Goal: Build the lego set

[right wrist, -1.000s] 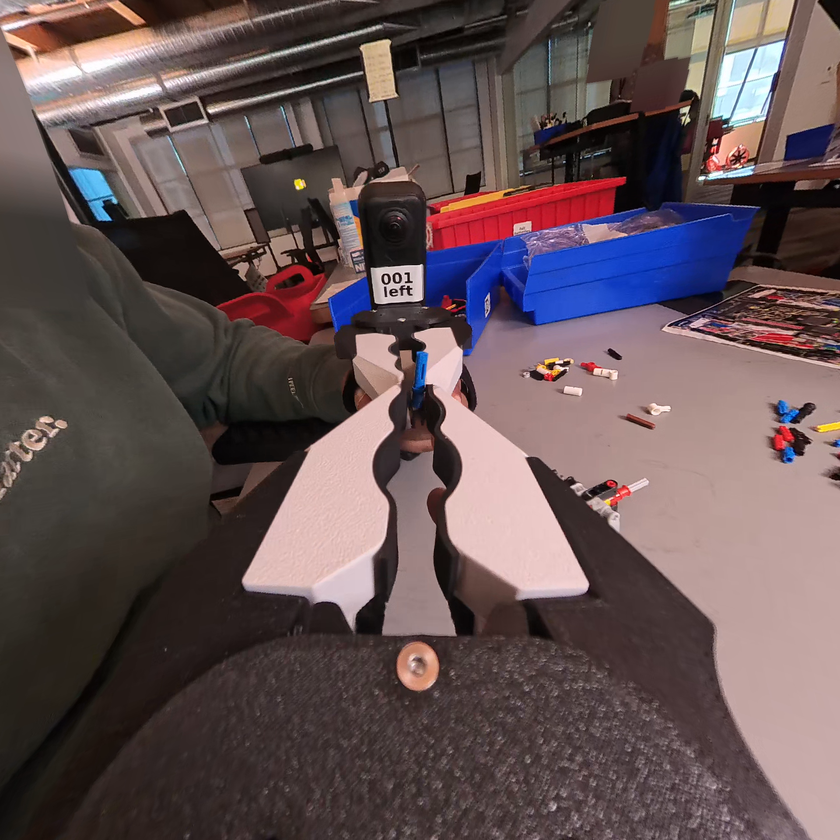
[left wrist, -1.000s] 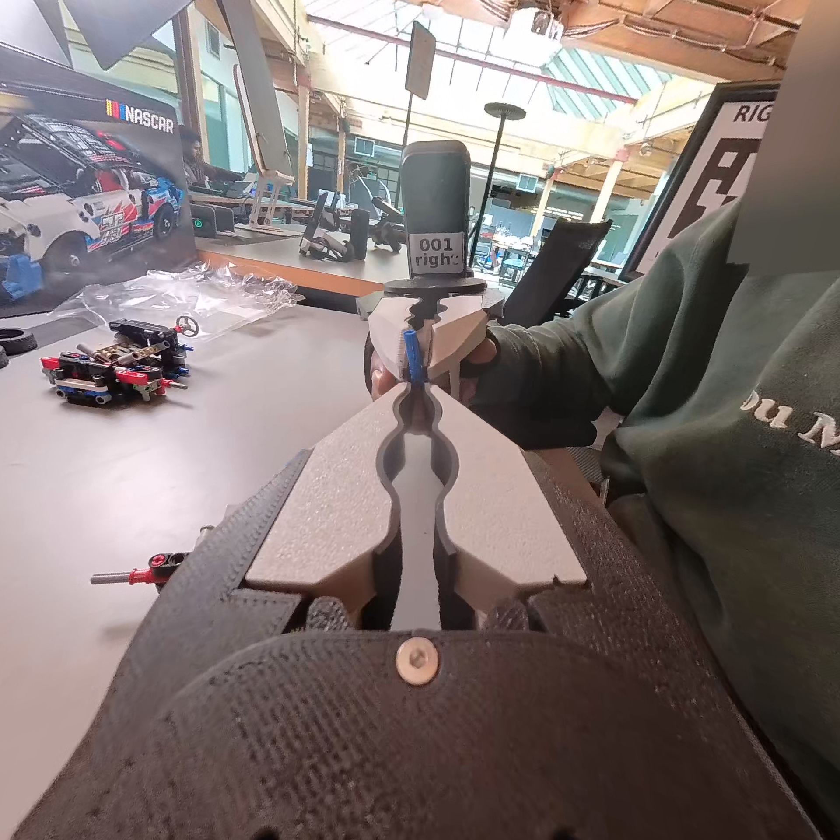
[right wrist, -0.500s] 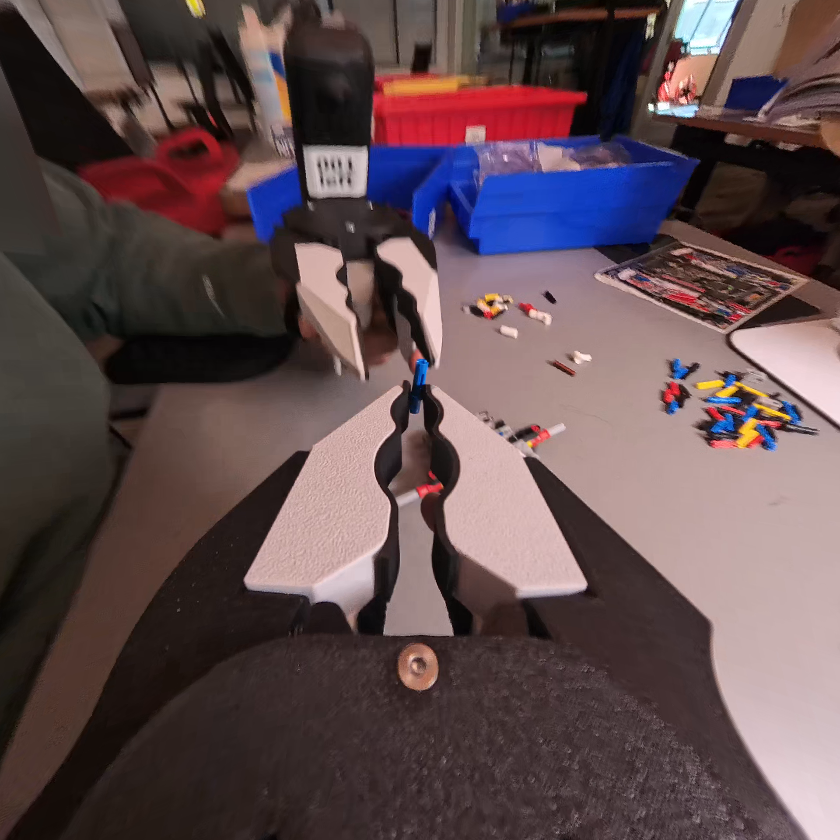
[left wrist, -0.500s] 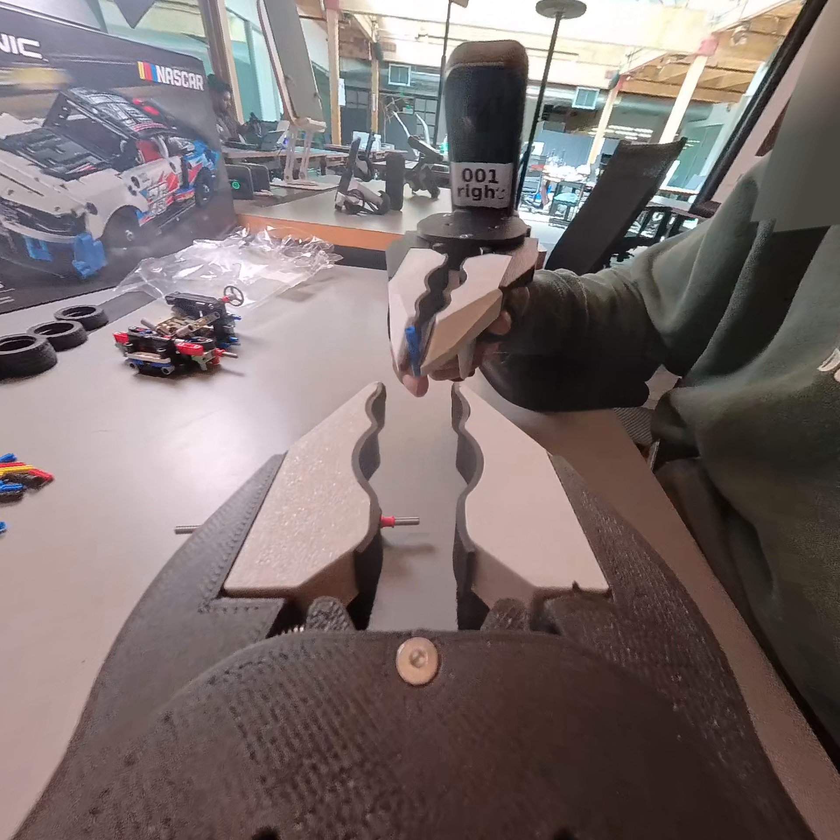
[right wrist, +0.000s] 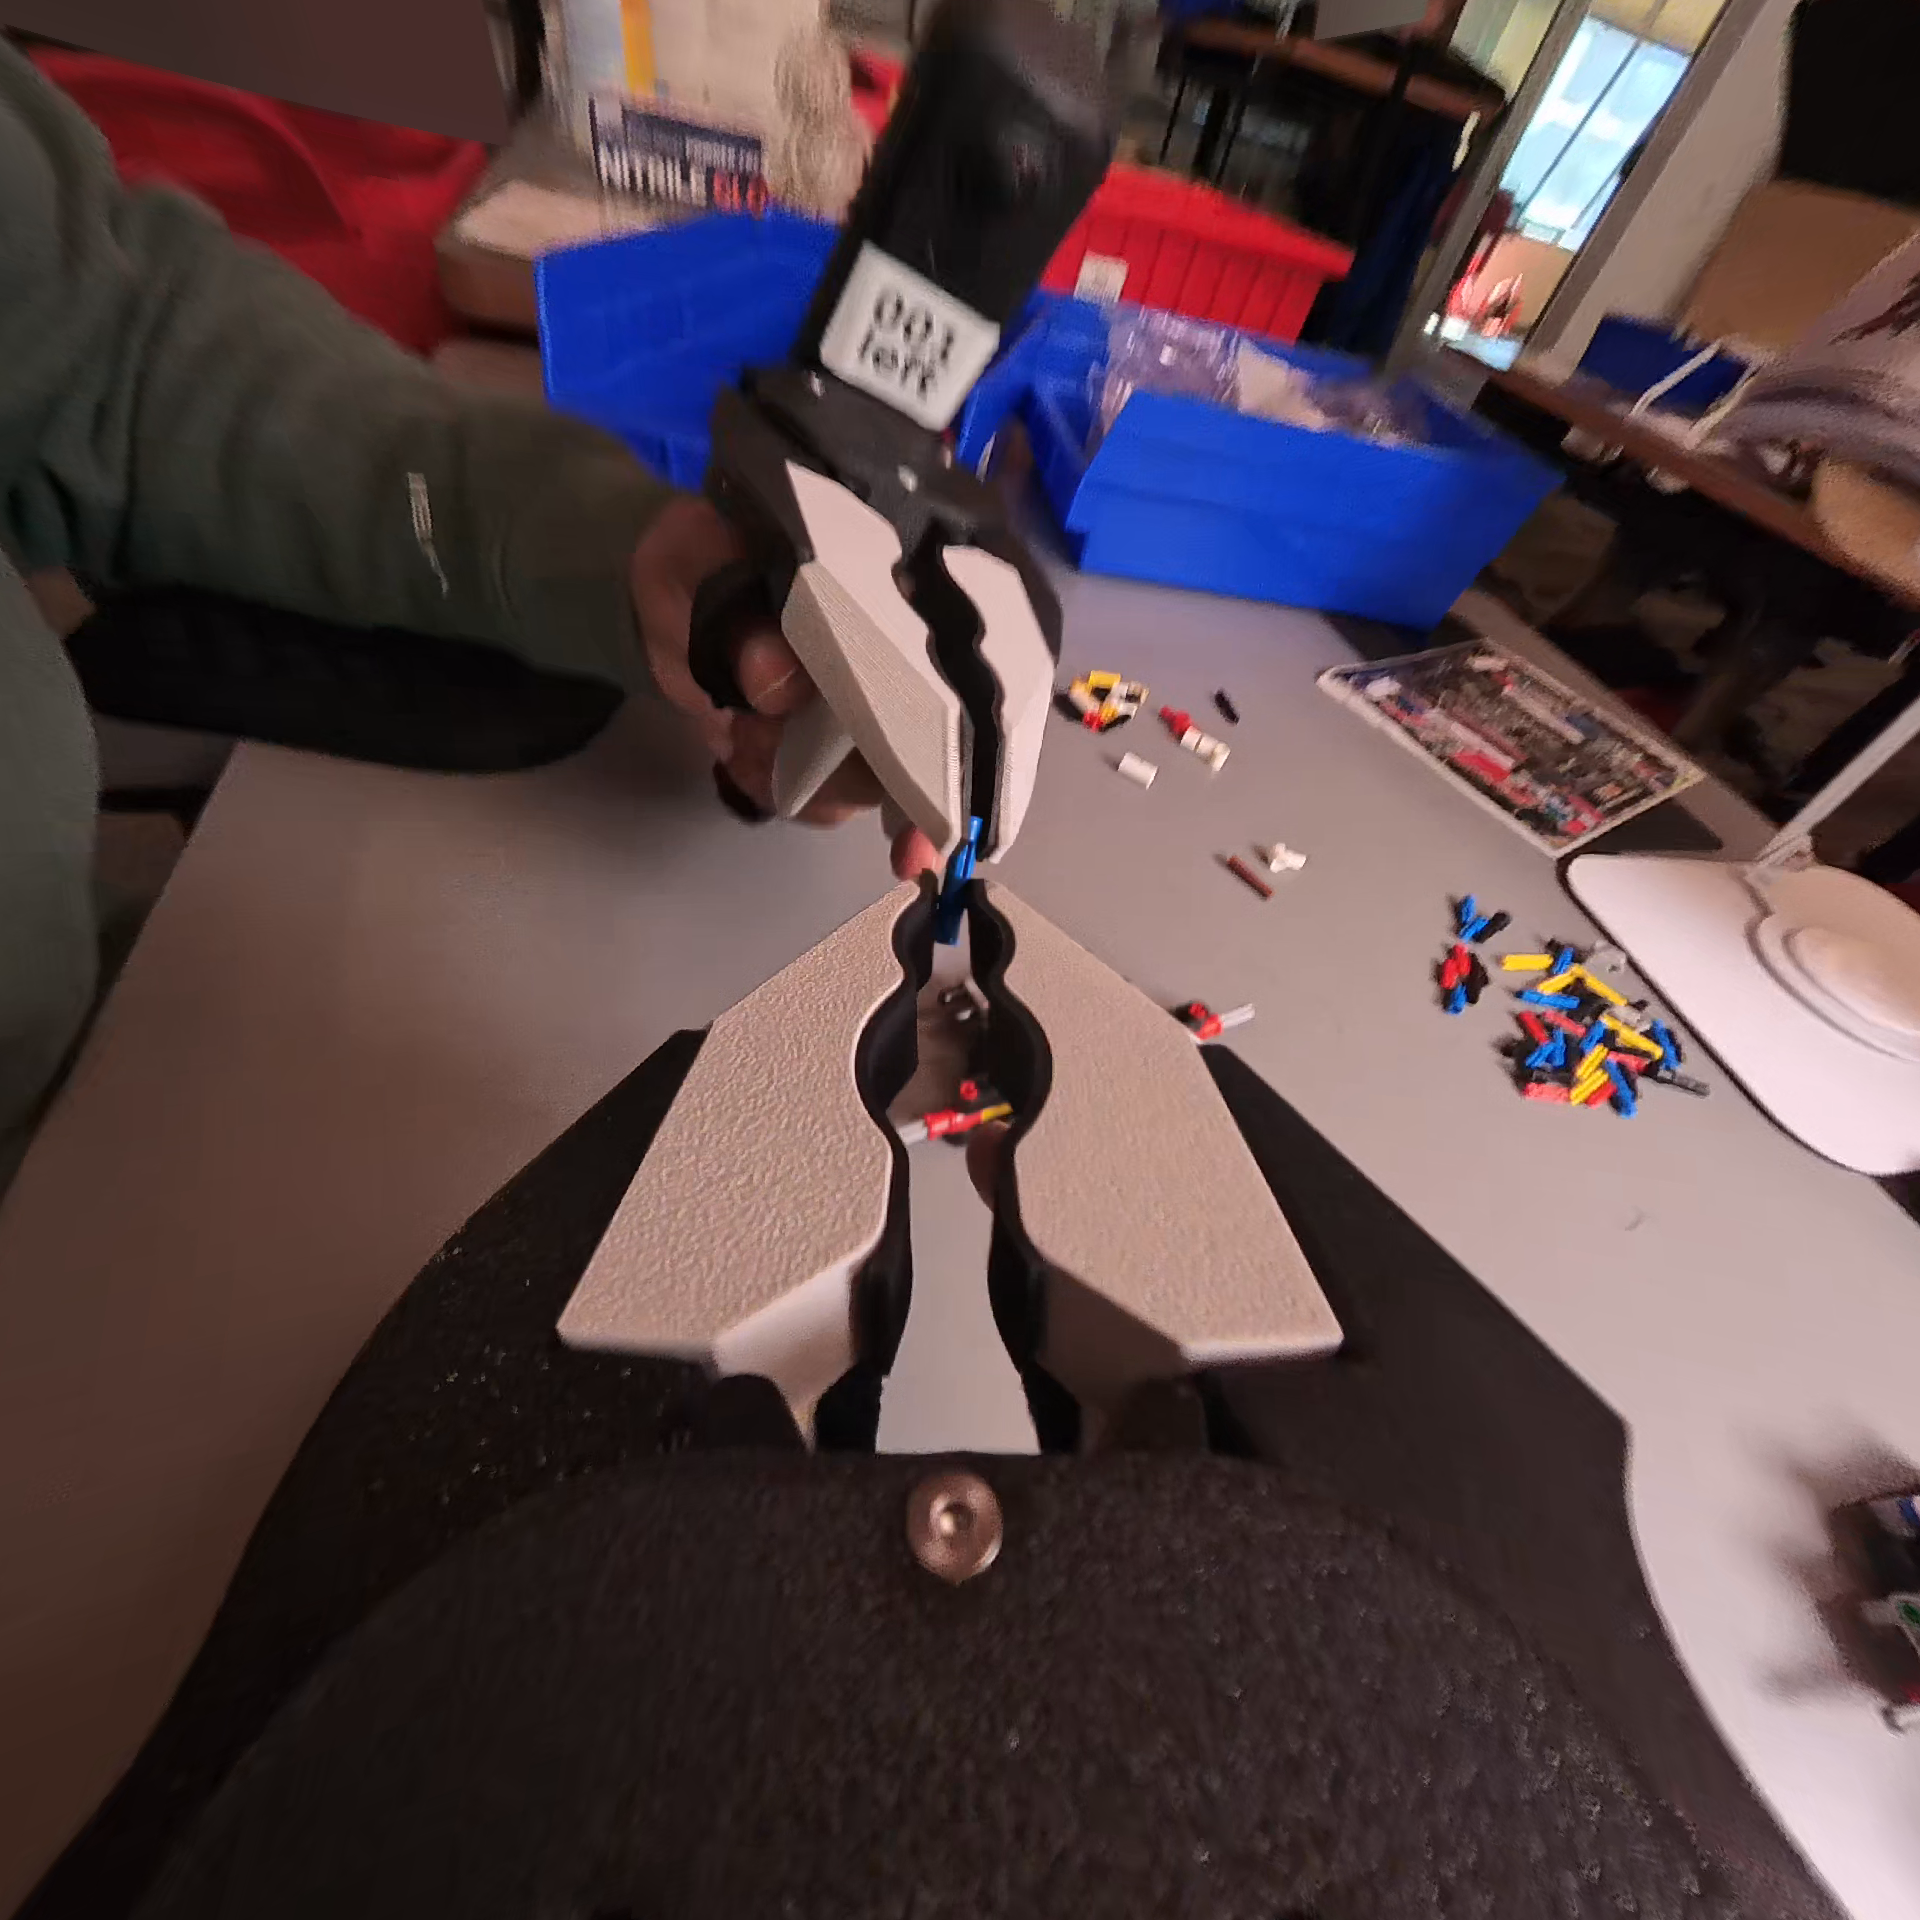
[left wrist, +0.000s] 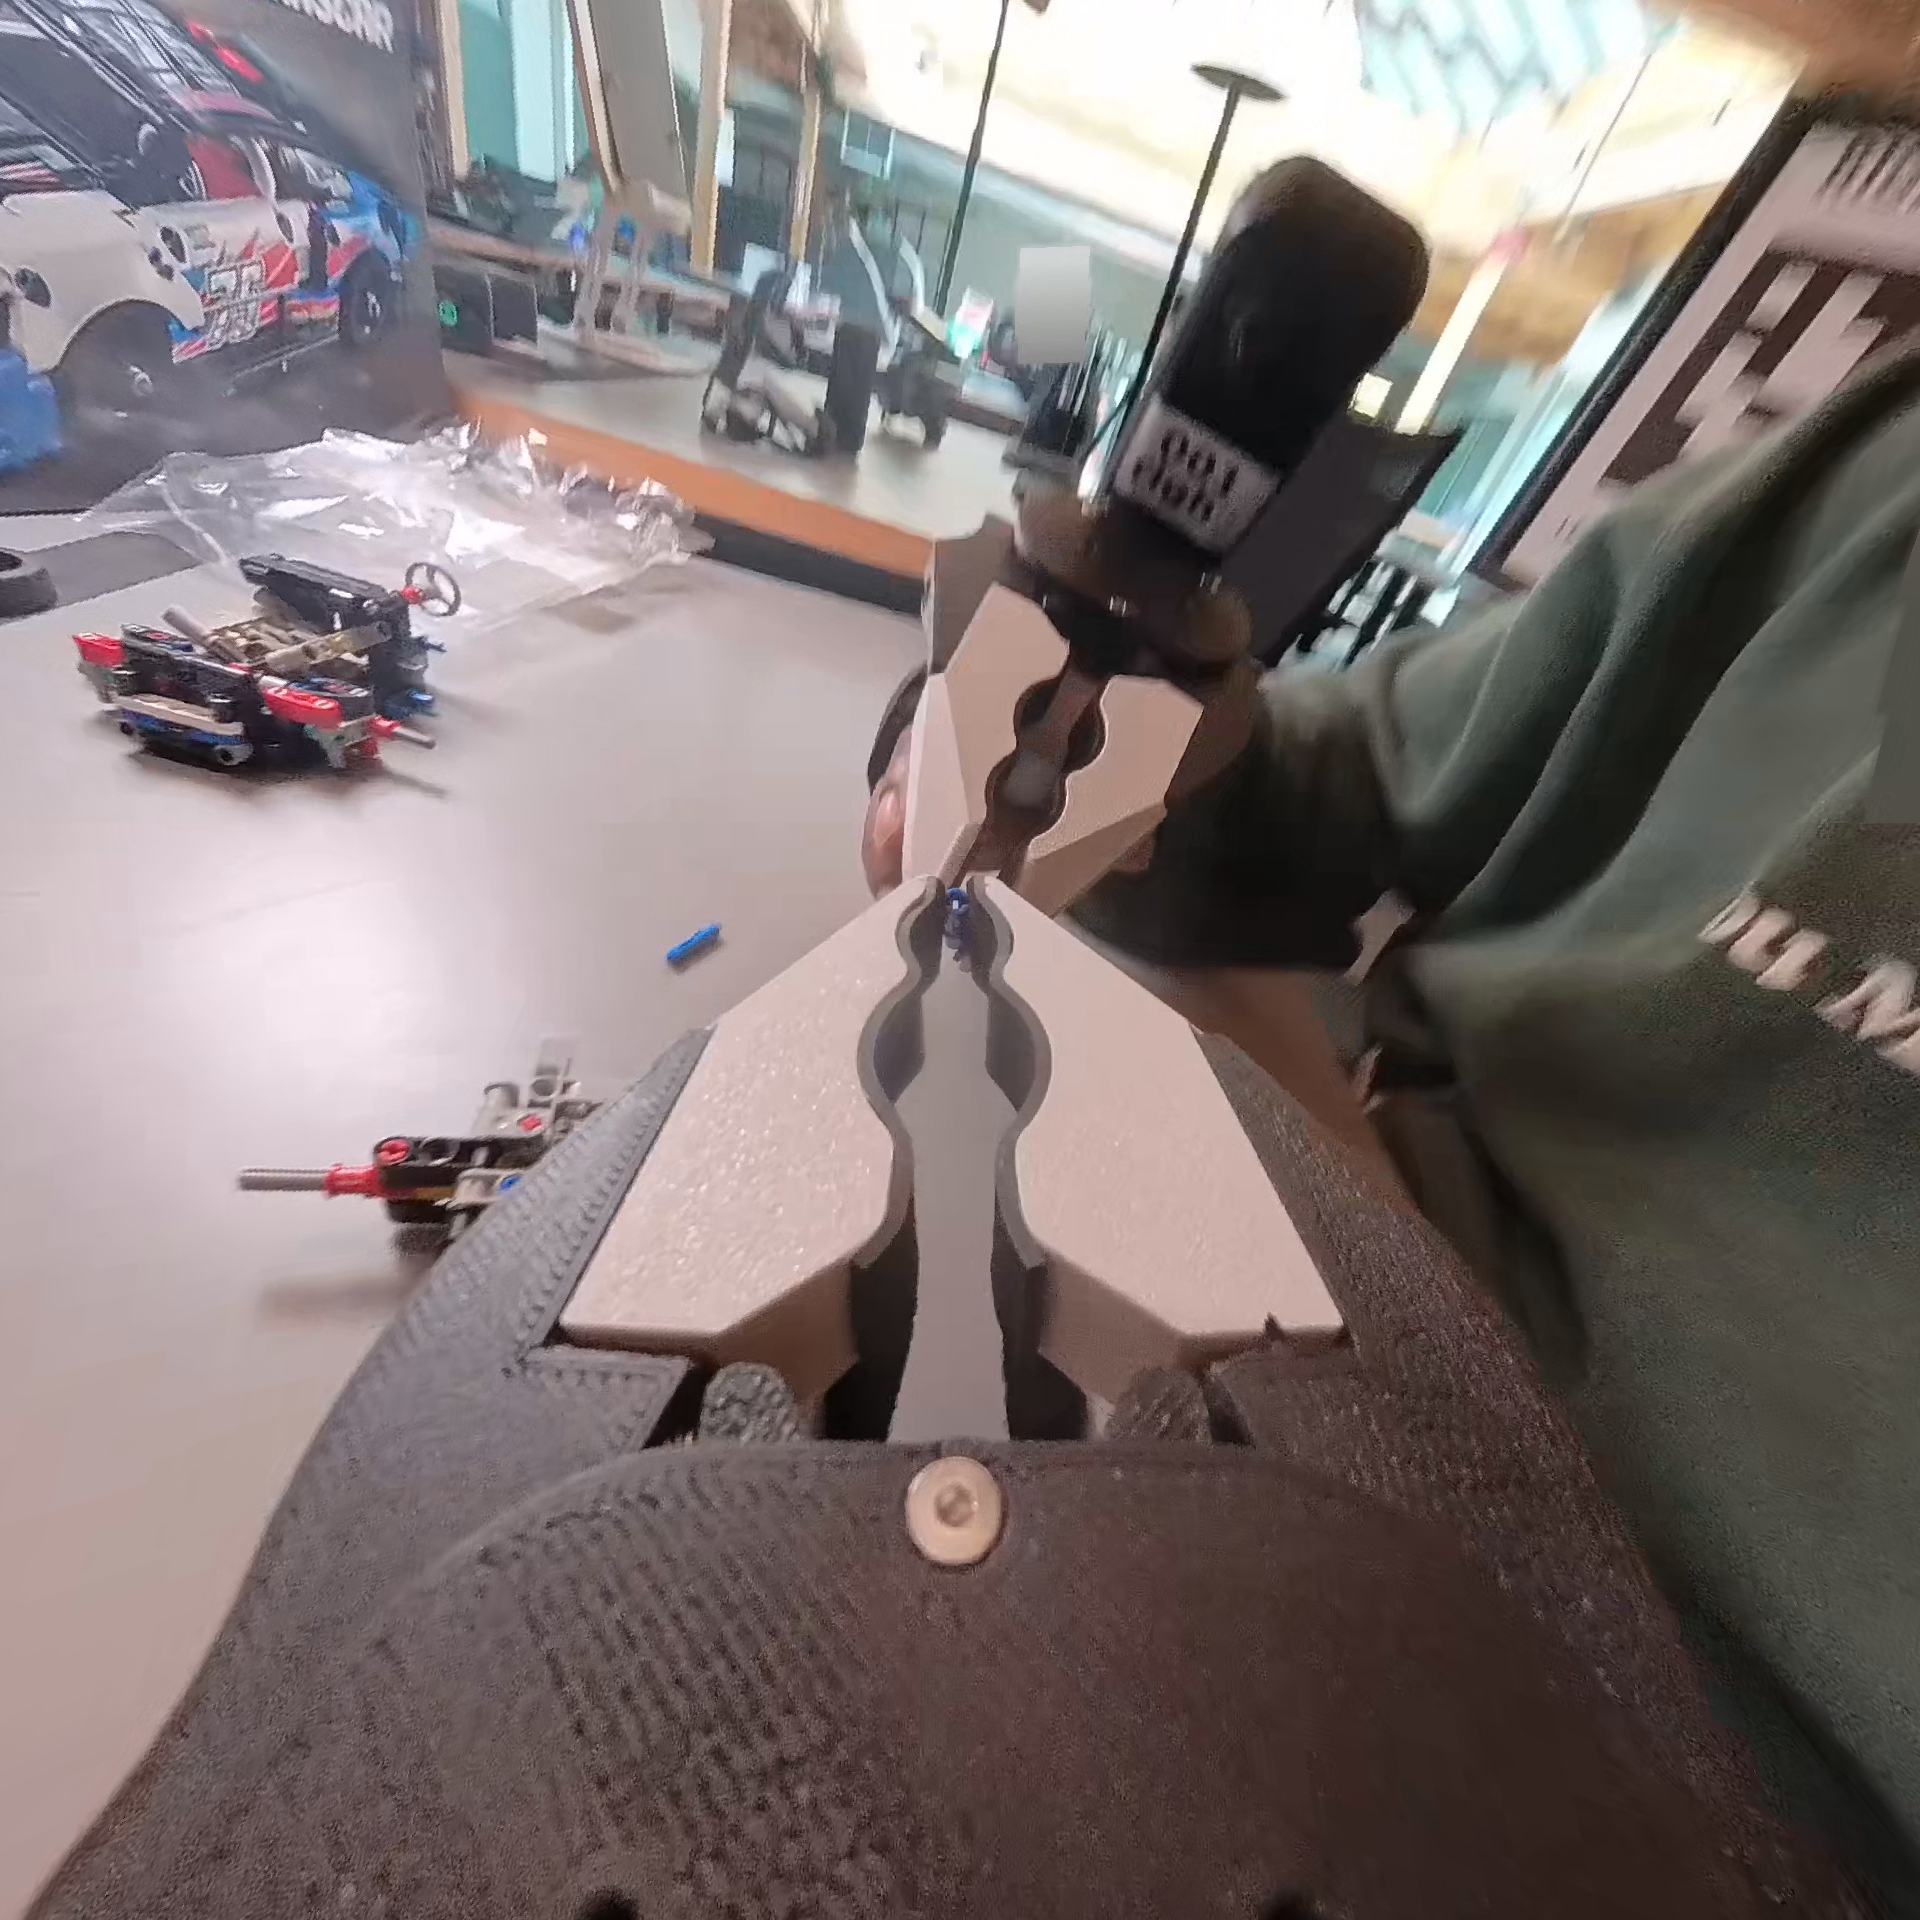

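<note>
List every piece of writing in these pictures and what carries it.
Wording not copied; carriers only.
White label on black camera, left wrist view: blurred.
White label on black camera, right wrist view: legible.
Dark race-car poster: lettering, cropped.
Green sweatshirt: pale lettering, cut off.
Pale box: blue lettering, blurred.

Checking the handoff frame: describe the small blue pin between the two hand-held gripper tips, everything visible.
The blue pin is a short, slim plastic connector peg, bright blue and roughly upright in the right wrist view. Its lower part sits between the closed fingertips of the right hand-held gripper; its upper end reaches into the tips of the left hand-held gripper, which are also closed on it. It is held in the air above the grey table. In the left wrist view only a blurred blue end shows.
</note>
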Tool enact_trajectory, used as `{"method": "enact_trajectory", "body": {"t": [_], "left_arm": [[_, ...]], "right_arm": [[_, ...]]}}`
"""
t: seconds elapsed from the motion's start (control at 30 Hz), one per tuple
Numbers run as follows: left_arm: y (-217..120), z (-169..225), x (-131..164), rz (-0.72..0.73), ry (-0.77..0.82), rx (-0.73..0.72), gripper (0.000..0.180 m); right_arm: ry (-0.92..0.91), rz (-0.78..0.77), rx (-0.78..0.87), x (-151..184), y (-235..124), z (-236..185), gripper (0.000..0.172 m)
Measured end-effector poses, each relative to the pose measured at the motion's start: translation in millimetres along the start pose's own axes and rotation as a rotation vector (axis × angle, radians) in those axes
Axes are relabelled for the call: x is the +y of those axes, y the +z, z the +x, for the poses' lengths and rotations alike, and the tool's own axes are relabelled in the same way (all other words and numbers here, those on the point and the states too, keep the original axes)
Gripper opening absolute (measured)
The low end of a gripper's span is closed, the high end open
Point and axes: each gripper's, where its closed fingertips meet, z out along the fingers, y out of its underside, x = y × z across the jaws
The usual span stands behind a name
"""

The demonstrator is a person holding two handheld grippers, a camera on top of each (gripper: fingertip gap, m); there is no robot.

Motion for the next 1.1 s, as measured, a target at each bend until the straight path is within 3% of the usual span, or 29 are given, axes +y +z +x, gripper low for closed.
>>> {"method": "enact_trajectory", "body": {"t": [0.2,0.37,0.6,0.97,1.03,1.1], "left_arm": [[-13,0,-41,0.332,-0.43,0.172,0.002],[-15,-4,-47,0.424,-0.598,0.224,0.003],[-8,2,-46,0.433,-0.661,0.265,0.002],[-8,-2,-44,0.435,-0.679,0.257,0.002],[-9,-6,-44,0.413,-0.621,0.214,0.004],[-15,-15,-41,0.326,-0.461,0.119,0.021]], "right_arm": [[-0.128,0.235,0.141,-40,-15,8,0.011],[-0.36,0.236,0.32,-49,-19,14,0.018],[-0.478,0.179,0.373,-44,-14,13,0.011],[-0.447,0.163,0.375,-43,-14,16,0.004],[-0.351,0.169,0.343,-42,-16,21,0.003],[-0.248,0.166,0.322,-39,-23,34,0.003]]}}
